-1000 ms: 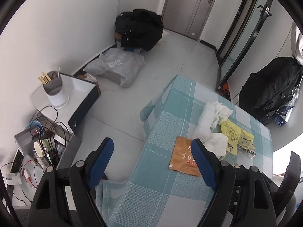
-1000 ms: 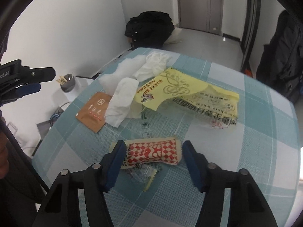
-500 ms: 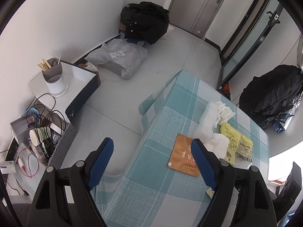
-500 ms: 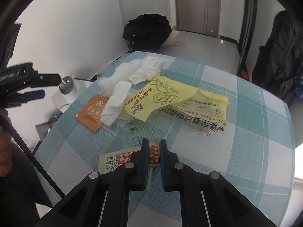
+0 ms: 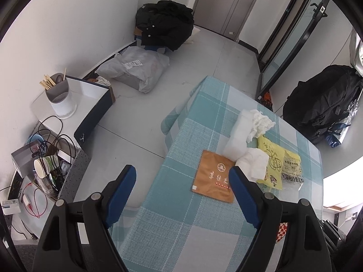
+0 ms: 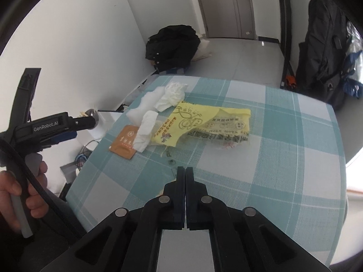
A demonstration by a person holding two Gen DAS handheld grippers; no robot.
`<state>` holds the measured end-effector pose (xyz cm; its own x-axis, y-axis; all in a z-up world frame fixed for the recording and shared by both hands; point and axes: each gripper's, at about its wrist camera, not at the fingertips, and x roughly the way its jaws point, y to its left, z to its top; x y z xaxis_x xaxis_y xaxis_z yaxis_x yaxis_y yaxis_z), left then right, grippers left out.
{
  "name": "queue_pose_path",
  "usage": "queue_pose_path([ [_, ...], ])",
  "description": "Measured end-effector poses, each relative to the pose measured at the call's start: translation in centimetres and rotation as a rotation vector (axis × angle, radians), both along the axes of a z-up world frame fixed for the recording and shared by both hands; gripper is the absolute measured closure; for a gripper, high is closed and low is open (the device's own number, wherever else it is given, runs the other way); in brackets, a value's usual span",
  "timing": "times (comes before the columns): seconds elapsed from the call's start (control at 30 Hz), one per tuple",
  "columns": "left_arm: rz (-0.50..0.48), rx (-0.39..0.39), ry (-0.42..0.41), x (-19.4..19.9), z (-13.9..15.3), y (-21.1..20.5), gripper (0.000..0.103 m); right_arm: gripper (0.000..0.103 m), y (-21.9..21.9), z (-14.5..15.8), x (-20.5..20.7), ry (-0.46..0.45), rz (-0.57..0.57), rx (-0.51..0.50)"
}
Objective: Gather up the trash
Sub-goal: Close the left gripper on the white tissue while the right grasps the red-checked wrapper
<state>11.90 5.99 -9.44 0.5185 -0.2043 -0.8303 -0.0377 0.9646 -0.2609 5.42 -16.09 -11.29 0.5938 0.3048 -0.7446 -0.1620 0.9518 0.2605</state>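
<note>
My right gripper (image 6: 185,170) is shut, its jaws pressed together above the teal checked tablecloth (image 6: 283,158). It holds the red-and-white checked wrapper (image 5: 281,231). The wrapper is hidden under the fingers in the right wrist view, and only a corner shows in the left wrist view. My left gripper (image 5: 181,176) hangs open and empty over the table's left edge, and appears as the left gripper (image 6: 68,122) in the other view. On the cloth lie a brown sachet (image 6: 124,141), white tissues (image 6: 147,127) and a yellow bag (image 6: 204,122). The same brown sachet (image 5: 214,176), tissues (image 5: 251,161) and yellow bag (image 5: 271,161) lie just beyond the left gripper's right finger.
Small scraps (image 6: 171,161) lie just ahead of the right fingertips. On the floor are a grey parcel bag (image 5: 133,68) and a black bag (image 5: 165,25). A box with a cup of chopsticks (image 5: 60,99) stands left, above tangled cables (image 5: 50,149). A hand (image 6: 13,192) holds the left gripper.
The right jaws closed on the checked wrapper, and it has left the cloth with the gripper, which rose and rolled a little. The left gripper stayed open and barely moved.
</note>
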Motion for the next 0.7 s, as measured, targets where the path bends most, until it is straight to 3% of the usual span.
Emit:
queue_pose_path([
  [0.2,-0.071,-0.011,-0.025,-0.4,0.4,-1.6,0.022,0.103,-2.6,1.1,-1.2,-0.011,-0.047,0.060],
  [0.33,-0.133,-0.085,-0.034,-0.2,0.5,-3.1,0.022,0.103,-4.7,1.8,-2.1,-0.020,-0.069,0.085],
  [0.5,-0.206,-0.067,0.039,1.3,-0.9,-5.7,0.022,0.103,-6.5,2.0,-2.7,-0.038,-0.088,0.112],
  [0.63,-0.189,-0.100,0.098,2.2,-2.1,-6.0,0.022,0.103,-7.2,1.5,-2.5,-0.036,-0.082,0.135],
  [0.7,-0.194,-0.076,0.109,2.4,-2.4,-6.4,0.022,0.103,-7.4,1.3,-2.4,-0.036,-0.078,0.139],
])
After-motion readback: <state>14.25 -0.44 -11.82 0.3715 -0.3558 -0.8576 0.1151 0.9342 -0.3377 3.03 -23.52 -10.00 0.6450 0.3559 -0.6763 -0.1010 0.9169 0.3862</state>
